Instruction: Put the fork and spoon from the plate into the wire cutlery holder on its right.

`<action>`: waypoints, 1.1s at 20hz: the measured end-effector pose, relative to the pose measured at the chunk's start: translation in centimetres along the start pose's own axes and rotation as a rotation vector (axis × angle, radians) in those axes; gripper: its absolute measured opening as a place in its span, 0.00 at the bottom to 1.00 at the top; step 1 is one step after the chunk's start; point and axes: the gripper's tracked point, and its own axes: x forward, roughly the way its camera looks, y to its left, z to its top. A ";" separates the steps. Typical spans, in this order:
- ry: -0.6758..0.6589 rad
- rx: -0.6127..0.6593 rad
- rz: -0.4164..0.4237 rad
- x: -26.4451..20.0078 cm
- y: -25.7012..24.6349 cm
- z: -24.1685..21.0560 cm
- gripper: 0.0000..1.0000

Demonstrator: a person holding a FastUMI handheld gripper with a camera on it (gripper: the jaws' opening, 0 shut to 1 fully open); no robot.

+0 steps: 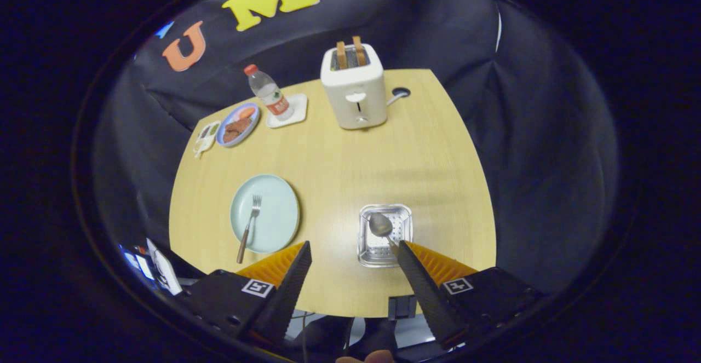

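Gripper view, tool: fingers spread wide apart over the near part of the bench, holding nothing.
Spoon: in the wire cutlery holder, bowl up, just ahead of the right finger tip at about 1 o'clock.
Fork: lying on the pale green plate, at 10 o'clock from the left finger, handle over the near rim.
Far bench: toaster at 12 o'clock; bottle on a white coaster at 11 o'clock; blue plate of food beside it.

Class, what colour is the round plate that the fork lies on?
Pale mint green round plate, clearest in the gripper view, beyond the open gripper.
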 end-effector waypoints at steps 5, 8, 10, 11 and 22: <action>-0.272 -0.094 0.053 -1.0 6.6 0.1 0.97; -0.319 -0.098 0.063 -0.1 10.4 -1.4 0.97; -0.335 -0.082 0.067 0.8 12.6 -2.3 0.97; -0.337 -0.069 0.072 1.3 13.8 -2.9 0.97; -0.269 -0.085 0.022 9.7 21.5 -6.4 0.97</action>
